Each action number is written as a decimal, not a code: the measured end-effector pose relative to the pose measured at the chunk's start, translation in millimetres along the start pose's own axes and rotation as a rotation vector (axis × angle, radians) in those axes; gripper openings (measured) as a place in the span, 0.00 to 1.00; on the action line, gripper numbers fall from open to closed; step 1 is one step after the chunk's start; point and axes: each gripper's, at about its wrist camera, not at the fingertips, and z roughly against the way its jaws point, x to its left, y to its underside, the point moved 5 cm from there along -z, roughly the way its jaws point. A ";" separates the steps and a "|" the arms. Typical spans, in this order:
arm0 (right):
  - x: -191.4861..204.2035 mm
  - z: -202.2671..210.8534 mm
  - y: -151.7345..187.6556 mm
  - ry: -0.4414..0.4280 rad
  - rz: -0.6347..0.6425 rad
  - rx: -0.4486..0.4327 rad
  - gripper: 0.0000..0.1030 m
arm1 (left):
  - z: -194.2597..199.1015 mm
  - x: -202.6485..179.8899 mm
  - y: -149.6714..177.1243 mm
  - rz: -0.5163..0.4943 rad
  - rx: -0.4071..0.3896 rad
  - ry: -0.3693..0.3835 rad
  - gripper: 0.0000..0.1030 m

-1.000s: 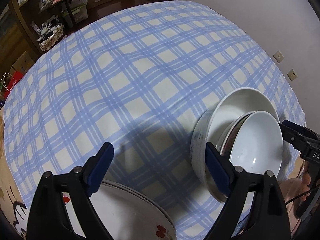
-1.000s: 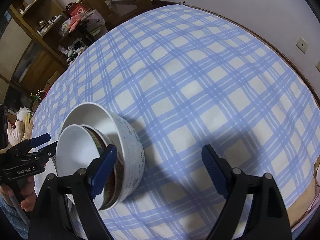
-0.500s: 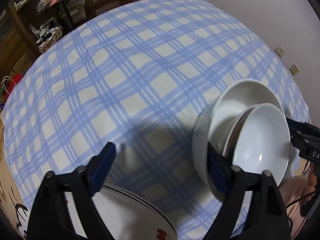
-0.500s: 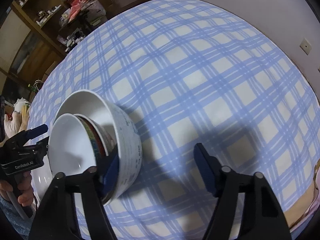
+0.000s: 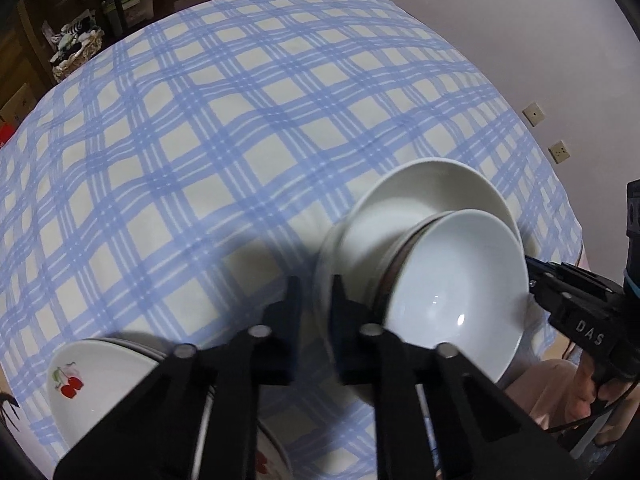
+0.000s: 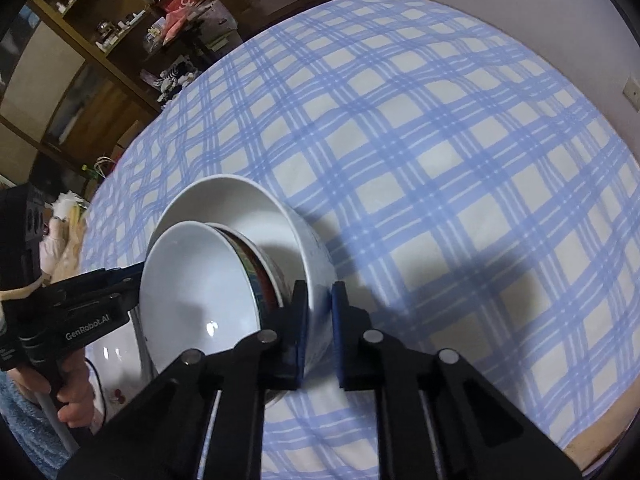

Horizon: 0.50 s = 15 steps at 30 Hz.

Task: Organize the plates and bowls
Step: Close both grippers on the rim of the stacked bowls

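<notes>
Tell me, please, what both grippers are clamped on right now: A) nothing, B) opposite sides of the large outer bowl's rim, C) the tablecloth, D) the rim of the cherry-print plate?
B: each wrist view shows the gripper's pads closed on the large outer bowl's rim.

The plates point(image 5: 100, 376) are cut off by the frame's bottom edge & partly hidden behind the left gripper point(image 5: 316, 300). The middle bowl point(image 6: 264, 268) is mostly hidden inside the stack. Shelf items point(image 6: 168, 16) are too small to be told.
</notes>
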 end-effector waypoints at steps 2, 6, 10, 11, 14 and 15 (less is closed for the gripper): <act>1.2 0.0 -0.5 0.017 0.007 -0.002 0.11 | -1.2 -1.4 -0.5 0.002 -0.006 -0.016 0.05; 0.9 -2.0 -1.2 0.013 -0.017 0.001 0.11 | -0.2 -3.0 0.1 0.006 -0.023 -0.026 0.06; 4.2 0.0 -0.4 0.040 -0.001 -0.015 0.09 | 4.2 -7.0 1.5 -0.018 -0.032 -0.056 0.05; 5.6 1.1 0.2 0.053 0.004 -0.022 0.09 | 5.3 -7.1 1.8 -0.015 -0.031 -0.059 0.05; 5.9 4.5 2.1 0.051 -0.008 -0.038 0.09 | 8.8 -7.1 3.9 -0.015 -0.028 -0.061 0.06; 5.9 5.5 1.8 0.047 -0.009 -0.039 0.09 | 9.4 -6.4 4.5 -0.012 -0.025 -0.059 0.05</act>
